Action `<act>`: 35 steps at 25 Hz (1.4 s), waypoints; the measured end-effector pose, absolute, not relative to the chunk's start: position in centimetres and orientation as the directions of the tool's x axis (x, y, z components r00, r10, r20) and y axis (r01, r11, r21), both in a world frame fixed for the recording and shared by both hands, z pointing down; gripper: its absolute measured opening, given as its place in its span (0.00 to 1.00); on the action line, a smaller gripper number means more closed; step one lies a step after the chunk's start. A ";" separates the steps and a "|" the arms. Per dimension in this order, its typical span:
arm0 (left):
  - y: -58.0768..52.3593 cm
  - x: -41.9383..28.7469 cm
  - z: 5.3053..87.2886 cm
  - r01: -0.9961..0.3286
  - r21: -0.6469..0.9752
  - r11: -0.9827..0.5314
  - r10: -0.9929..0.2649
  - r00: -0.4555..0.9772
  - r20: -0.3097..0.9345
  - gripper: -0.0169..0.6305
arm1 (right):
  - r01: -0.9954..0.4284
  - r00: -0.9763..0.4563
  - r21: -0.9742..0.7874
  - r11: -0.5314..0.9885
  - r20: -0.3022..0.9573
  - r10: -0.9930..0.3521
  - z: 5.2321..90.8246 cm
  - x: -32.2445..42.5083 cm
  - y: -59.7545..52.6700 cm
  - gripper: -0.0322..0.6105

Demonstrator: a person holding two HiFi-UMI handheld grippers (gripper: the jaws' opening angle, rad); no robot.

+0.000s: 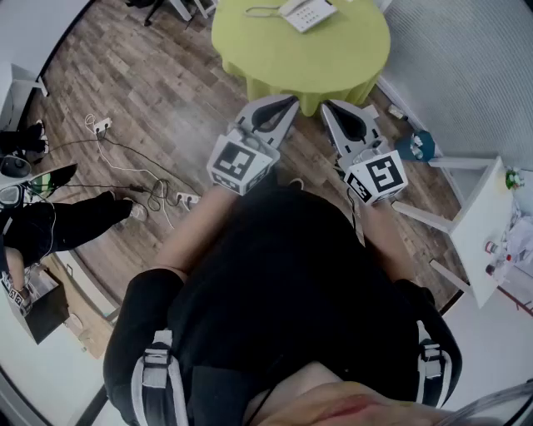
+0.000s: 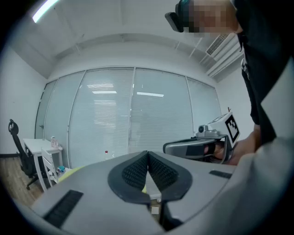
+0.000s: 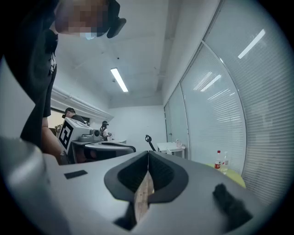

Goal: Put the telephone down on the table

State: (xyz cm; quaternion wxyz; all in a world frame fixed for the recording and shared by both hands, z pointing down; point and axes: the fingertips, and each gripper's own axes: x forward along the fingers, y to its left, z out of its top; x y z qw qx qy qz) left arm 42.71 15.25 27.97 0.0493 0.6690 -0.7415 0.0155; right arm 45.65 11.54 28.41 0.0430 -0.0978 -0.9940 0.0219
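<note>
A white telephone (image 1: 306, 12) with its cord lies on the round green table (image 1: 333, 58) at the top of the head view. Both grippers are held side by side close to the person's body, short of the table's near edge and pointing toward it. My left gripper (image 1: 291, 101) is shut with nothing between its ribbed pads (image 2: 136, 170). My right gripper (image 1: 326, 106) is shut as well and holds nothing, its pads (image 3: 158, 170) meeting at the tip. Each gripper view shows the other gripper alongside: the right gripper (image 2: 197, 148) and the left gripper (image 3: 98, 147).
A white side table (image 1: 483, 233) stands at the right, with a blue object (image 1: 415, 147) by its leg. Cables and a power strip (image 1: 171, 198) lie on the wood floor at the left, near a person's leg (image 1: 75, 220). Bottles (image 3: 220, 160) stand on the green table. A white desk (image 2: 39, 147) and an office chair (image 2: 20, 158) stand by the glass wall.
</note>
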 end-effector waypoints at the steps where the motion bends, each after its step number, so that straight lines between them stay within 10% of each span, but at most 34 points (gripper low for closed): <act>1: 15.2 42.8 28.0 -0.993 0.040 0.107 -0.990 -0.103 0.093 0.04 | 0.193 -0.977 -0.052 0.980 0.080 0.197 28.4 45.7 11.5 0.08; 35: 19.1 30.7 27.4 -0.994 0.054 0.090 -0.993 -0.085 0.087 0.04 | 0.162 -0.976 -0.031 0.986 0.140 0.164 28.8 34.0 15.4 0.08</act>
